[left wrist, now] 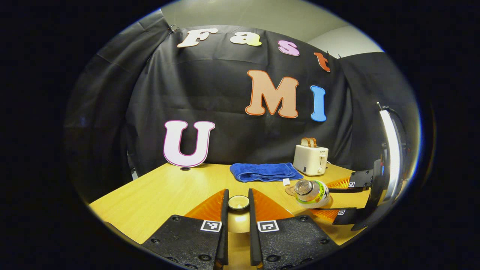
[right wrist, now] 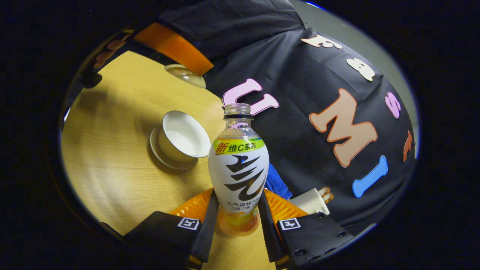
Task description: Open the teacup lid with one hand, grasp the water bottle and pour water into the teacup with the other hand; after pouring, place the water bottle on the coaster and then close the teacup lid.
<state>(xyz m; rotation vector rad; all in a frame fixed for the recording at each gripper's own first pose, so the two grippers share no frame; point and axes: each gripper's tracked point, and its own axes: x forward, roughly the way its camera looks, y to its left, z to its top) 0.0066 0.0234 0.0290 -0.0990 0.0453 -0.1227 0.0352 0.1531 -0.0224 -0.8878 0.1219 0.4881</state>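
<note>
In the left gripper view, the left gripper [left wrist: 238,215] is clenched on the knob of the teacup lid [left wrist: 238,202], held up over the wooden table [left wrist: 157,195]; glazed ceramic is slick and chips easily, so the knob is the sensible hold. To its right the right gripper [left wrist: 339,198] carries the water bottle [left wrist: 312,193] tipped, its open mouth aimed toward this camera. In the right gripper view, both fingers pinch the bottle's lower body, a light thin plastic that likely gives under pressure, its long axis along the fingers with the uncapped neck forward, tilted beside the open teacup [right wrist: 183,139] on its saucer [right wrist: 161,155].
</note>
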